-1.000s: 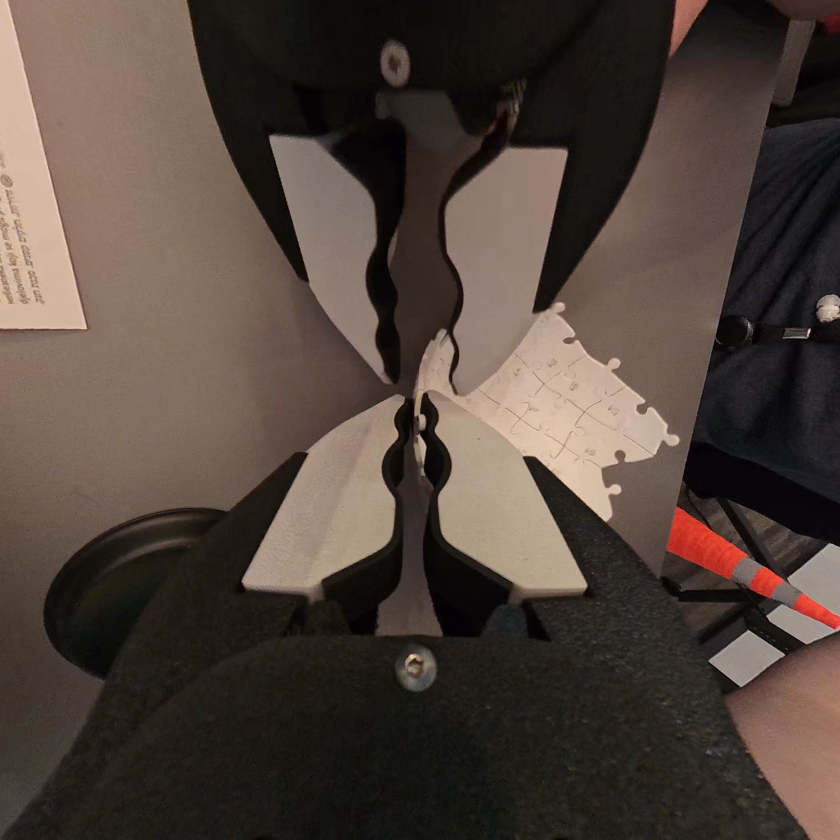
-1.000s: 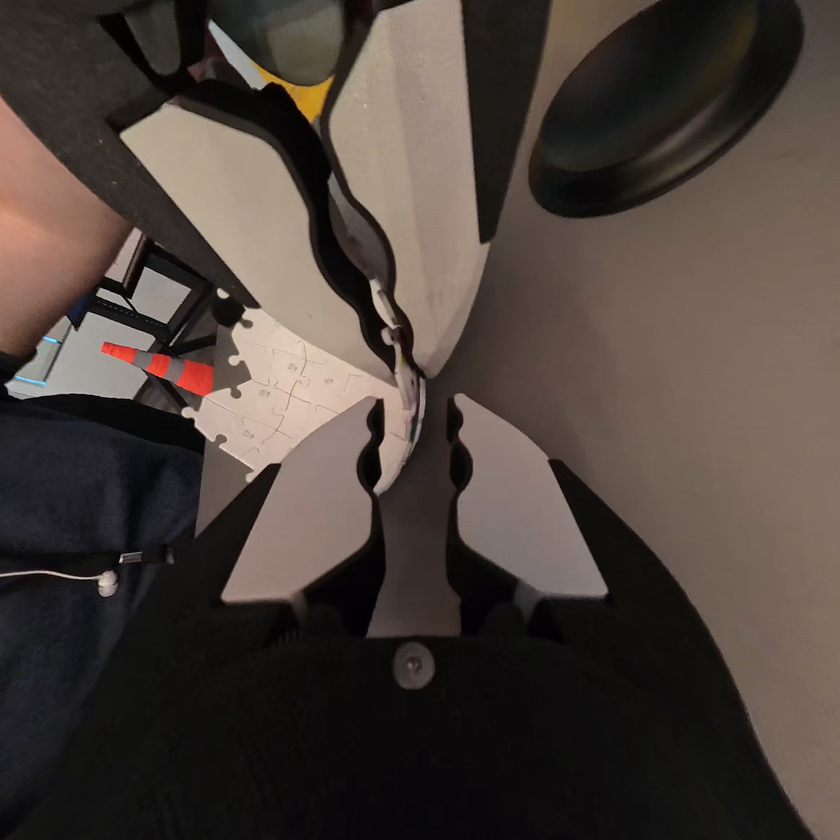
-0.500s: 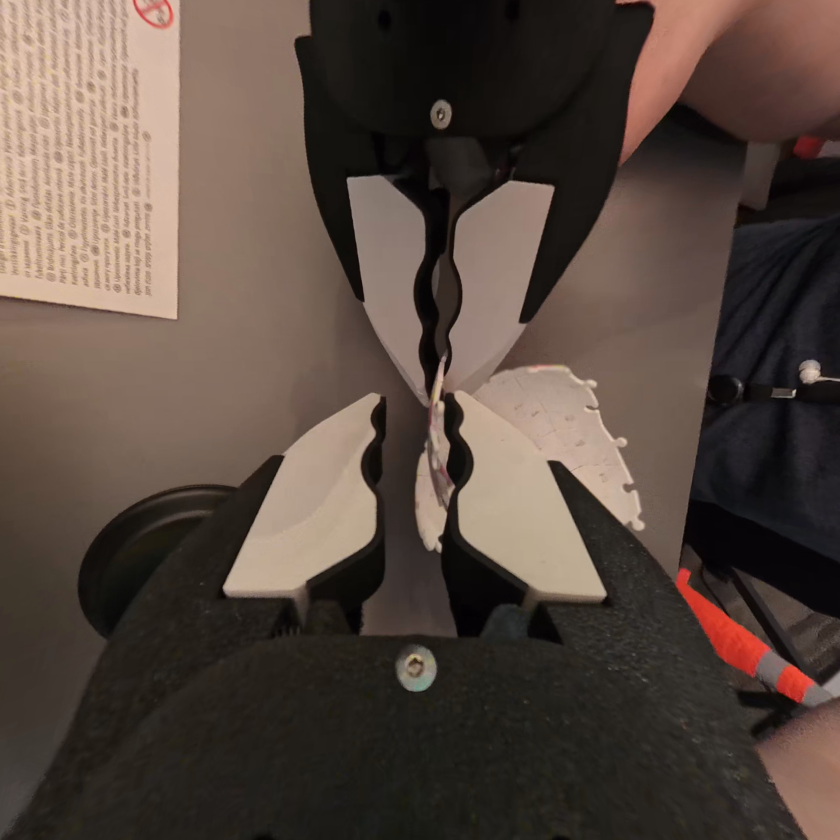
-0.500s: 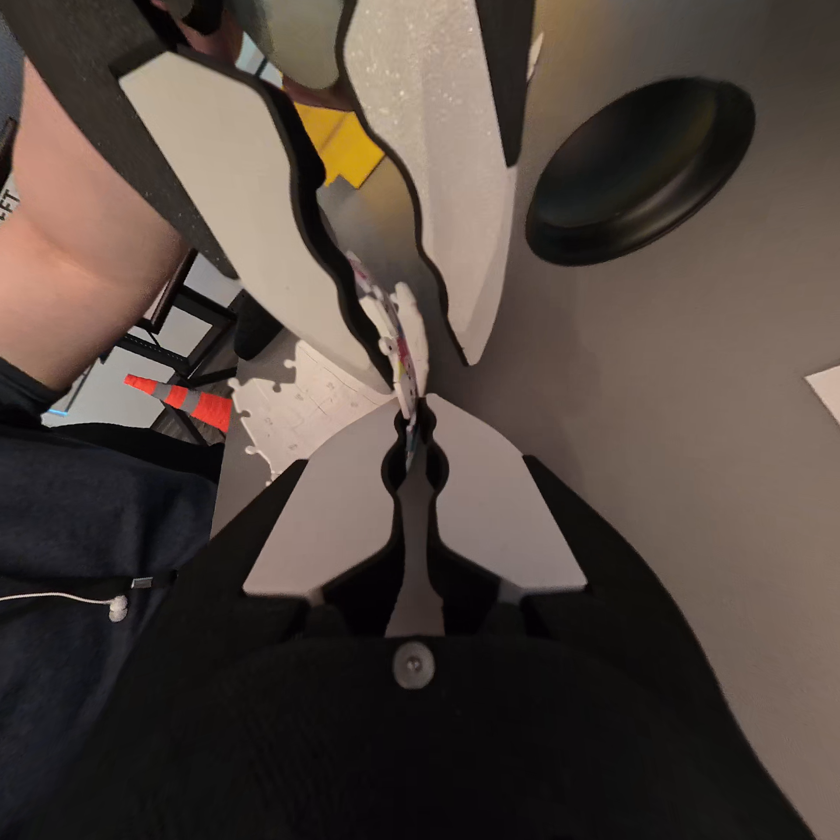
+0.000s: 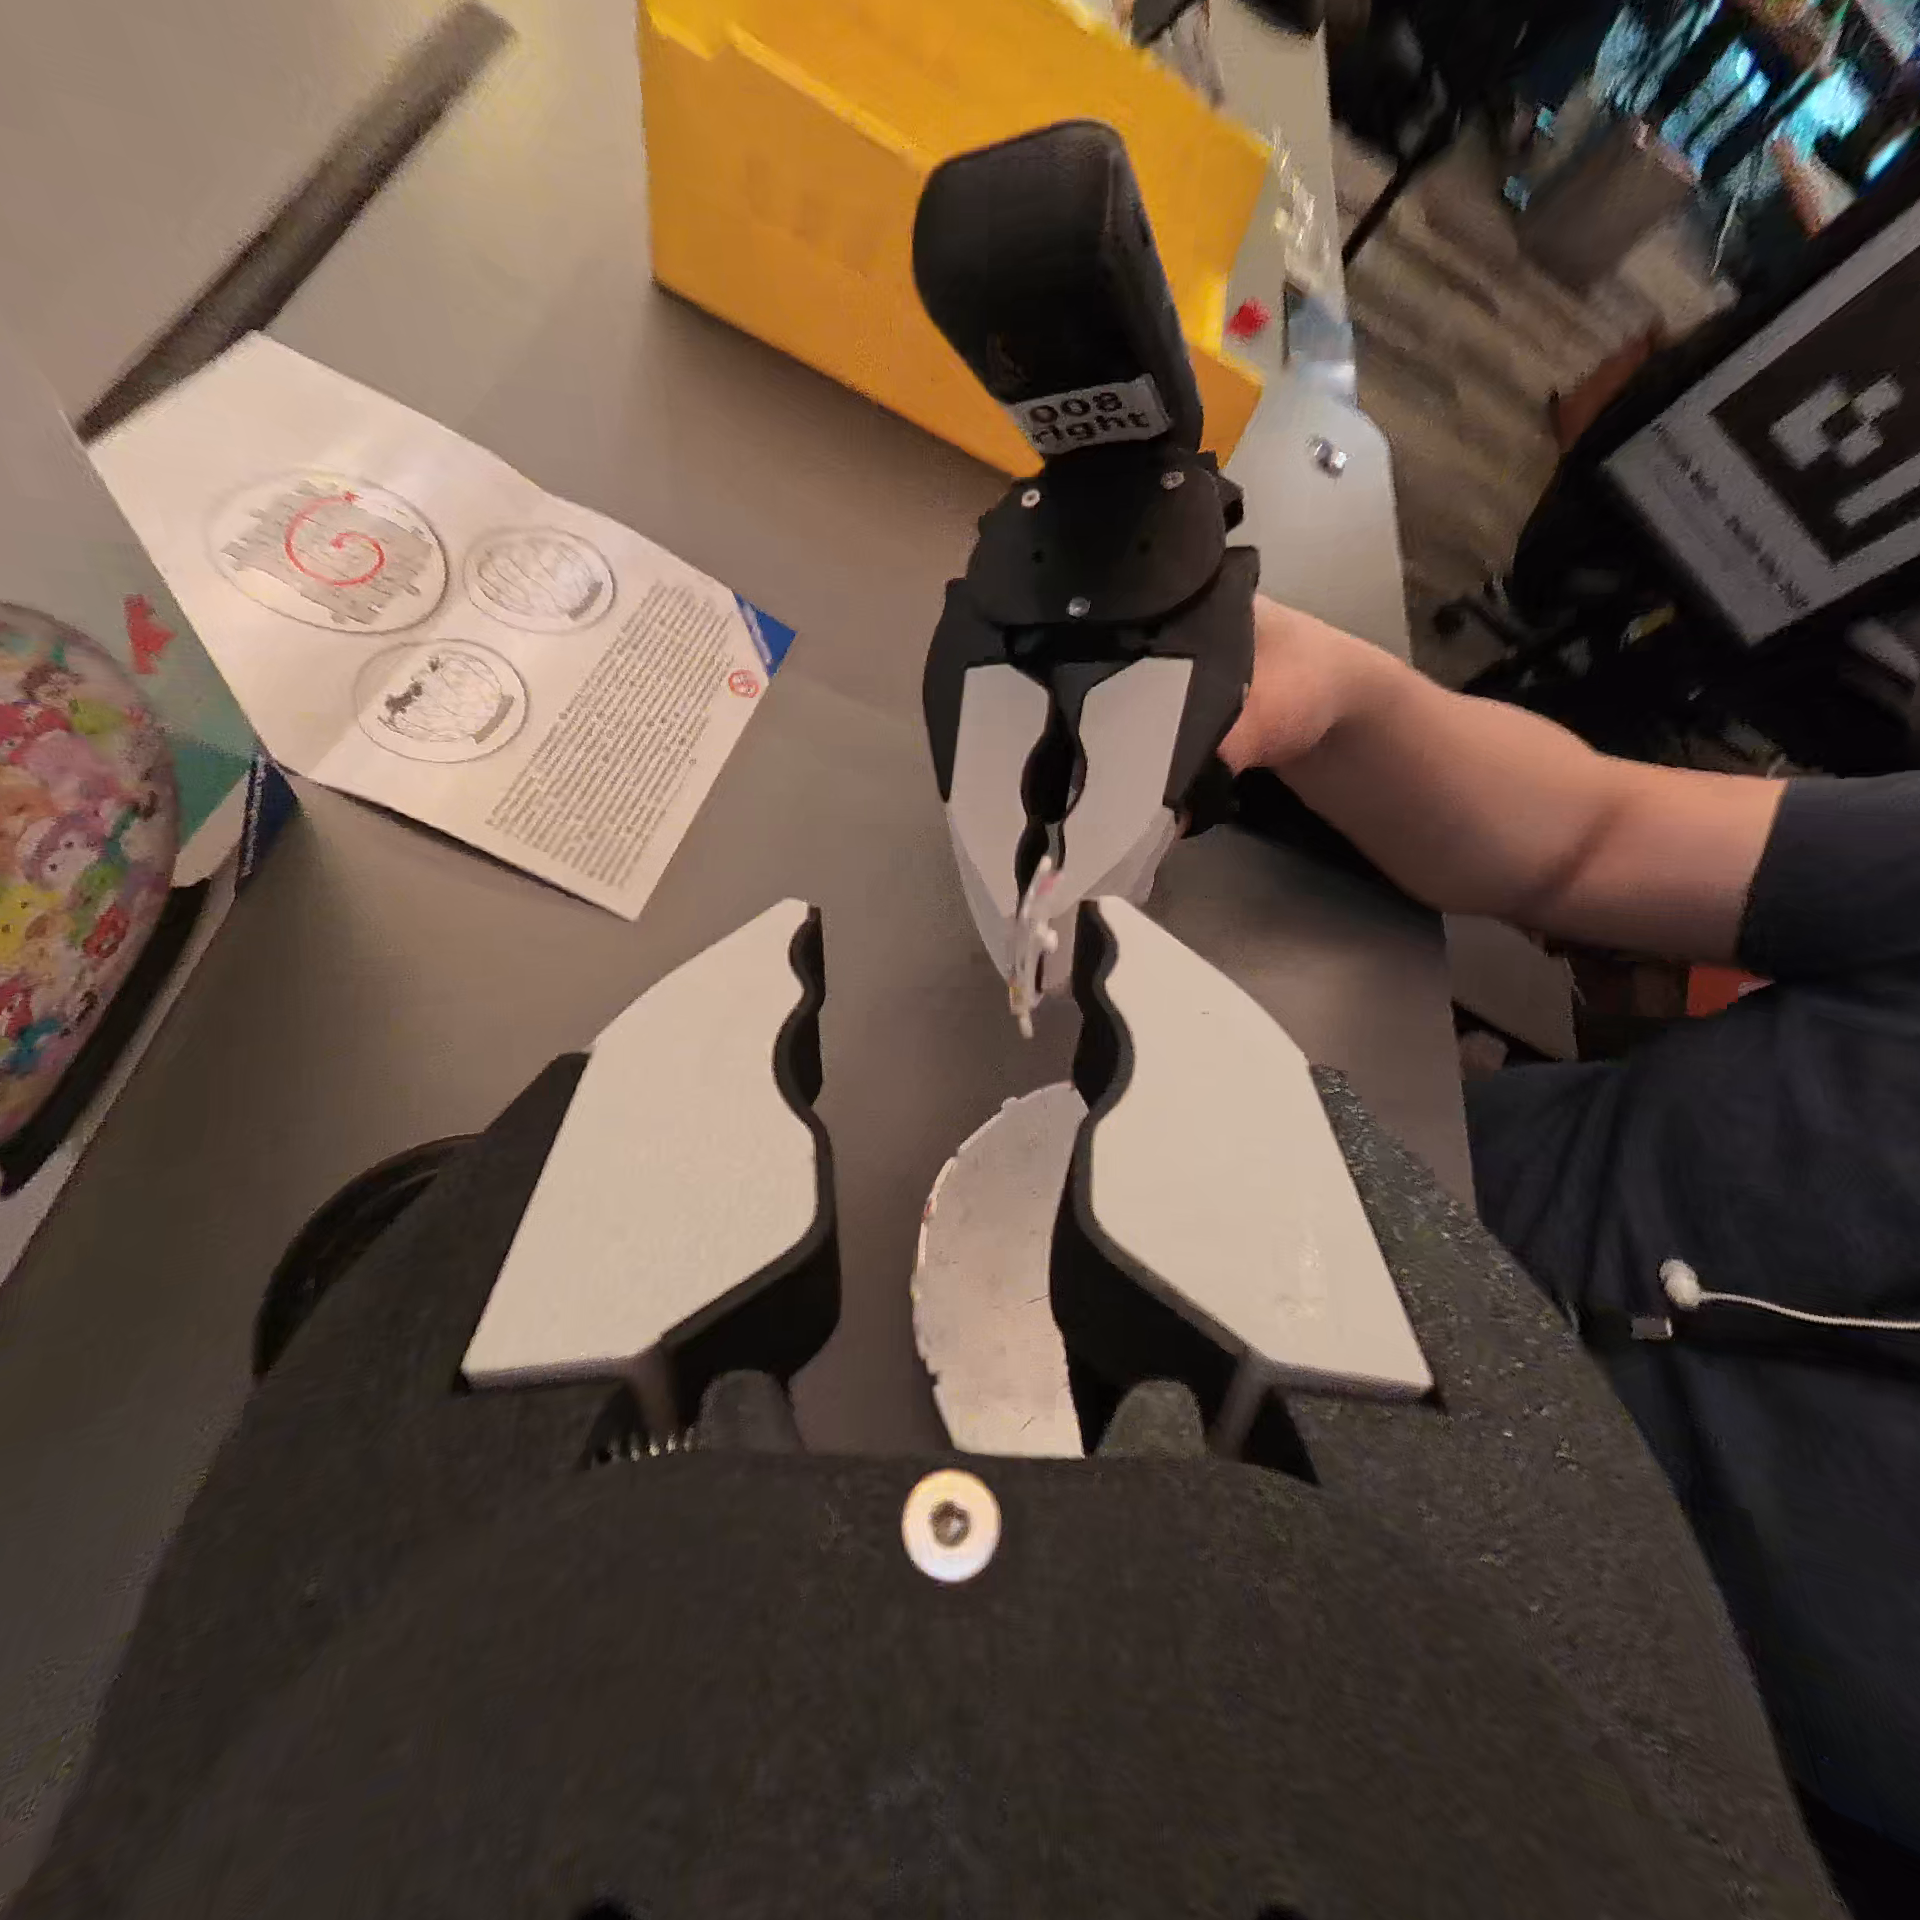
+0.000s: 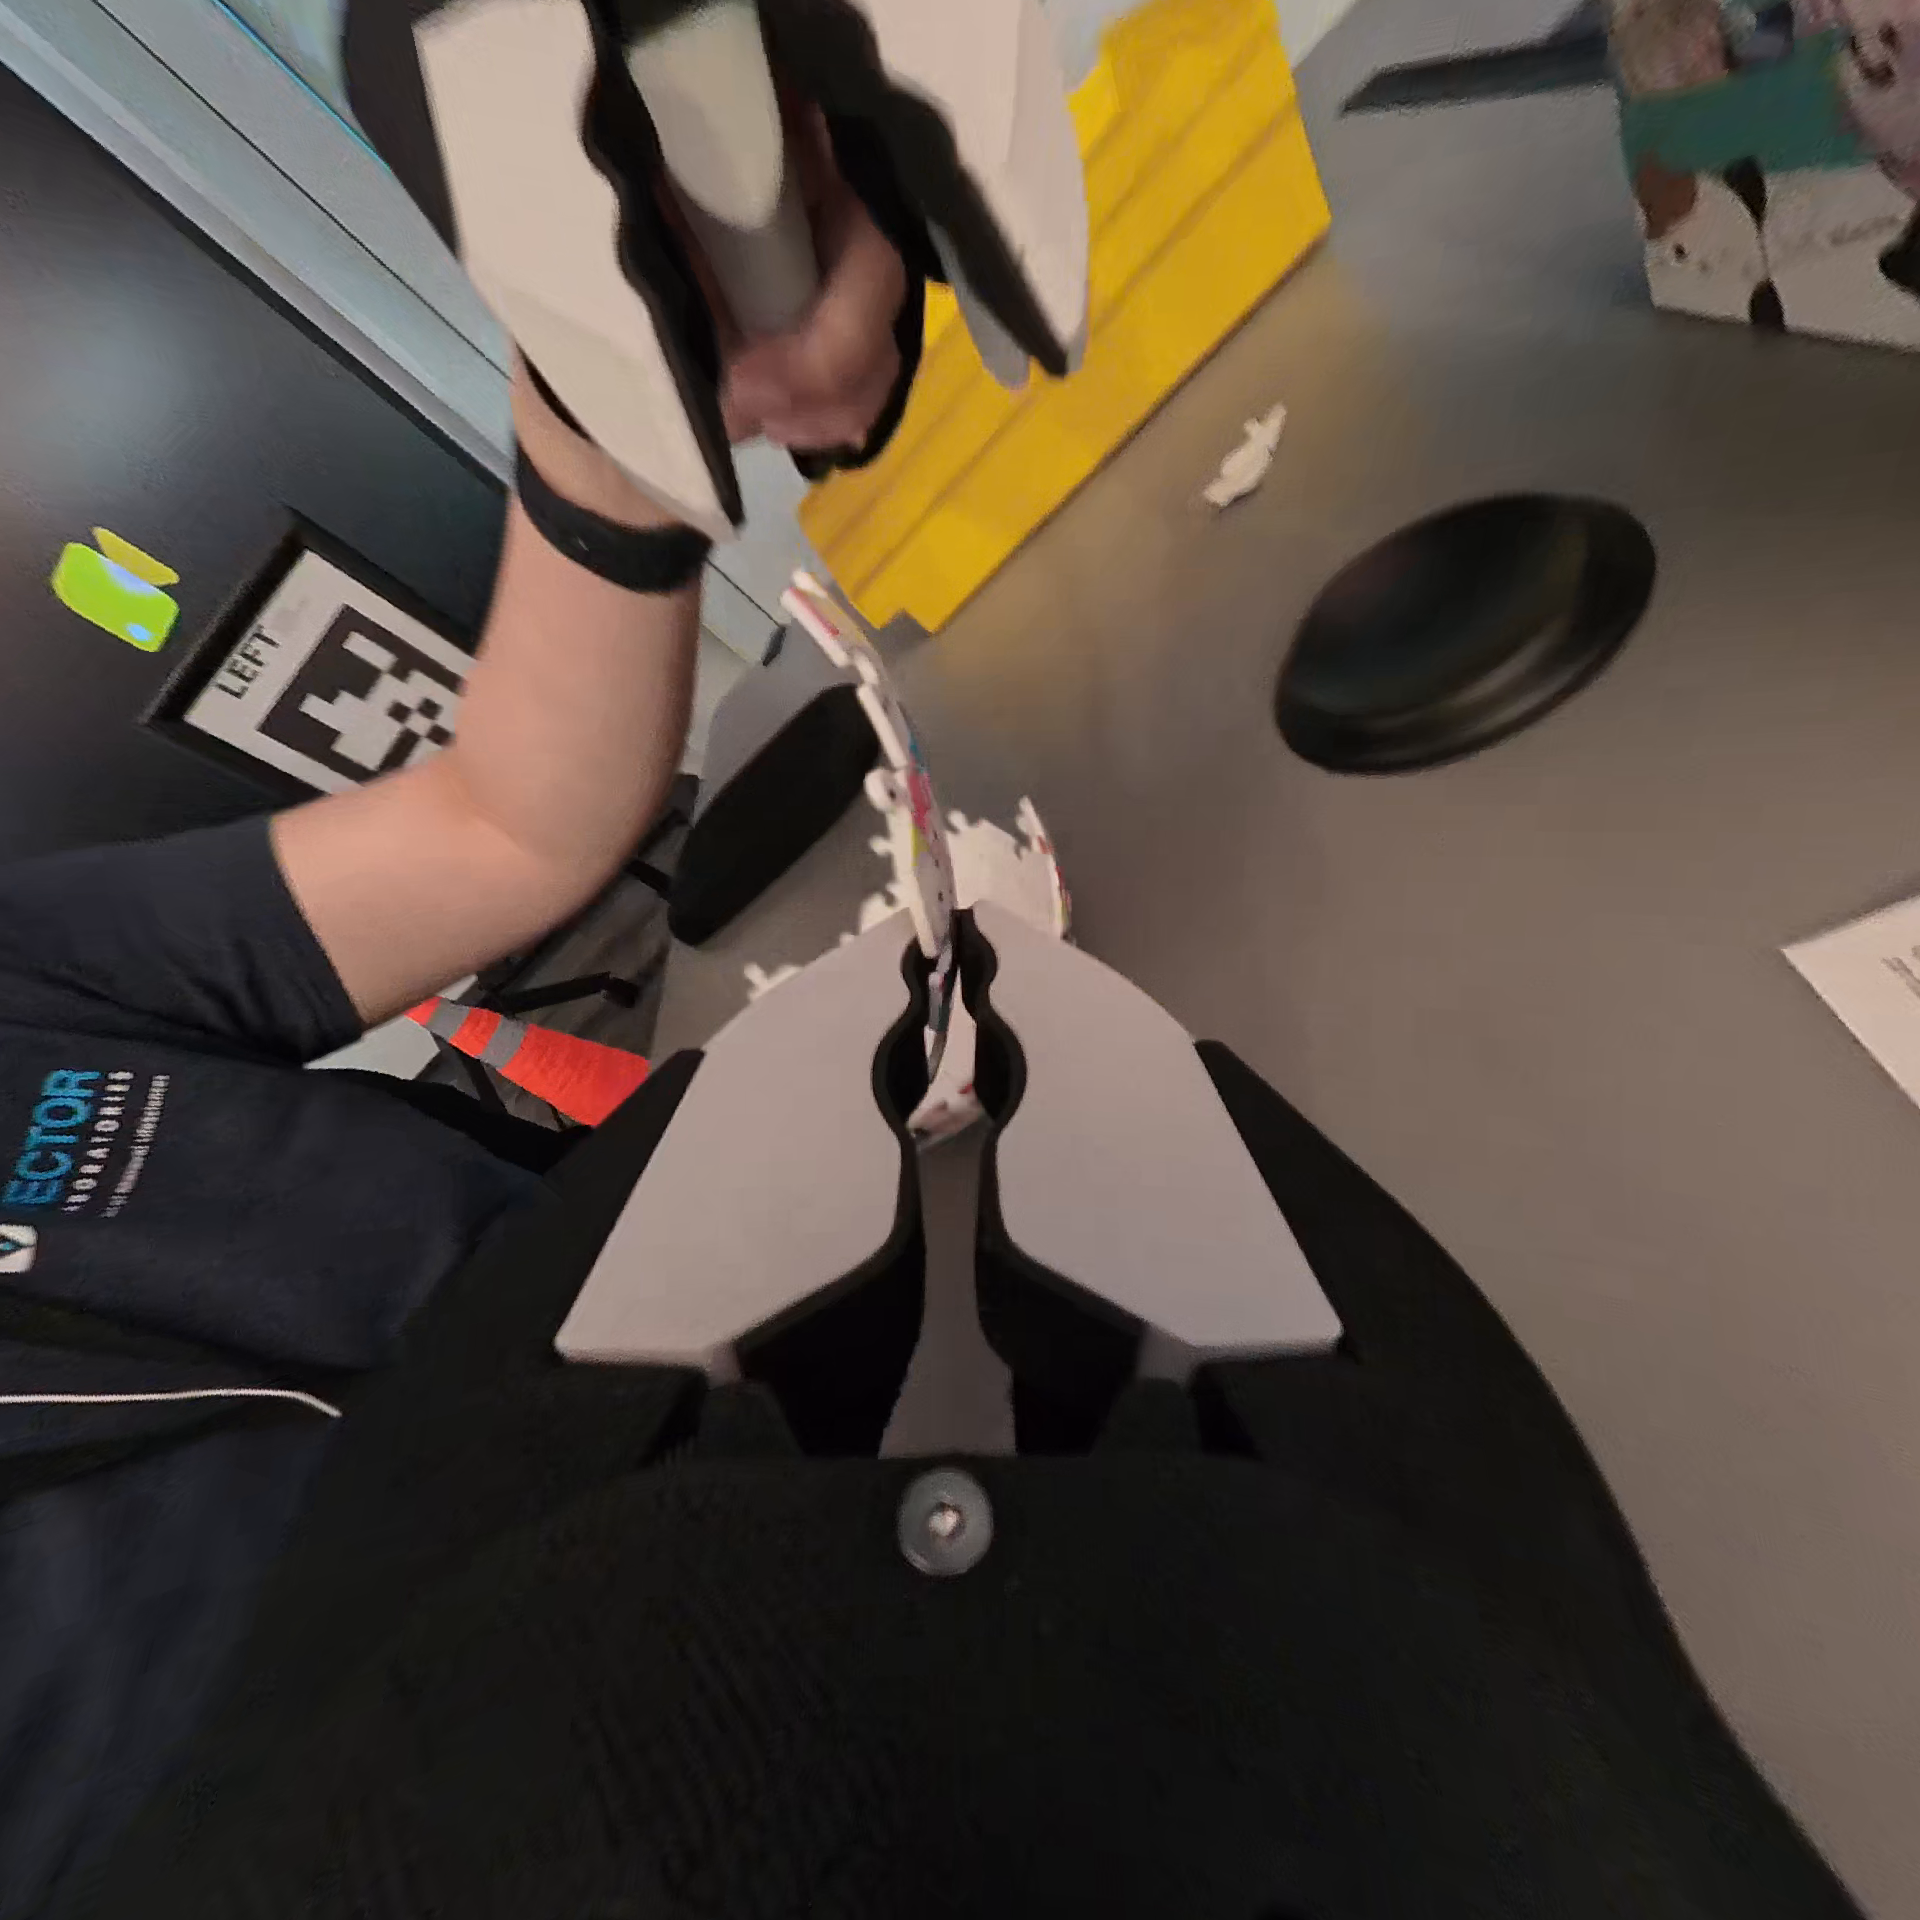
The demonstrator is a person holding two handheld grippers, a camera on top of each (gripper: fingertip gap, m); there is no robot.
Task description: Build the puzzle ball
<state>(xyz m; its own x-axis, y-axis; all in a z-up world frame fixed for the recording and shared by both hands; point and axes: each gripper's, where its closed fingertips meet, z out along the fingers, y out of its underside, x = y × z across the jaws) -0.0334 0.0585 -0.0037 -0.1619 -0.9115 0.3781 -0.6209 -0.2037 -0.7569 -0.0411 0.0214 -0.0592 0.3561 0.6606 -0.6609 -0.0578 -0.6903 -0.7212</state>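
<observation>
Puzzle strip (image 5: 1034,940): curved run of joined pieces, white on the back, printed on the front.

Left wrist view. Left gripper (image 5: 945,914) released, fingers spread wide, nothing between them. Right gripper (image 5: 1044,883) ahead, pointing down, clenched on the strip, which hangs from its tips just beside the left gripper's right finger. Below, on the grey table (image 5: 520,987), a white curved shell (image 5: 987,1278) shows in the gap between the left fingers; probably a built section of the ball, though most of it is hidden. Also on the table: leaflet (image 5: 447,623) at left, yellow box (image 5: 831,187) behind, black dish (image 5: 332,1236) partly hidden at lower left, printed carton (image 5: 73,862) at the left edge. A forearm (image 5: 1507,810) comes in from the right.

Right wrist view. Right gripper (image 6: 945,925) grasps the strip (image 6: 914,800) edge-on; the strip arches up and away from the tips. Left gripper (image 6: 873,436) above, blurred, open. Black dish (image 6: 1465,634) at right on the table (image 6: 1351,1039), well apart; yellow box (image 6: 1091,364) beyond; loose white piece (image 6: 1242,457) between box and dish.
</observation>
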